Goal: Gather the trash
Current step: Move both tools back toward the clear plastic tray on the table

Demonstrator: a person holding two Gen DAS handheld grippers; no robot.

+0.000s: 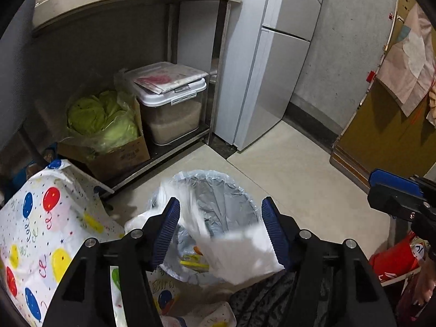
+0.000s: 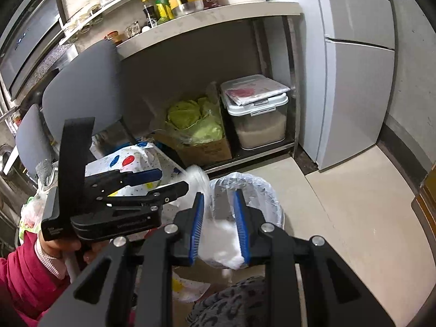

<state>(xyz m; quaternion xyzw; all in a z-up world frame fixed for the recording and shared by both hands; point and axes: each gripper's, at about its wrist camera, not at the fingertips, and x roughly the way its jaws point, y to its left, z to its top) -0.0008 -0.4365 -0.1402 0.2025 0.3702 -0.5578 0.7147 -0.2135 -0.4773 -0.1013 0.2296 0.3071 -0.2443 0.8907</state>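
I am reading the white plastic bag [image 1: 239,250] hanging blurred over the lined trash bin [image 1: 231,190] as feather-light, limp, crinkly and slippery, so I am judging a bunched fold the best place to pinch it. My left gripper [image 1: 220,229] is standing spread with the film loose between its ribbed blue pads. My right gripper [image 2: 220,224] is clamping a soft white wad [image 2: 222,241] above the same bin.
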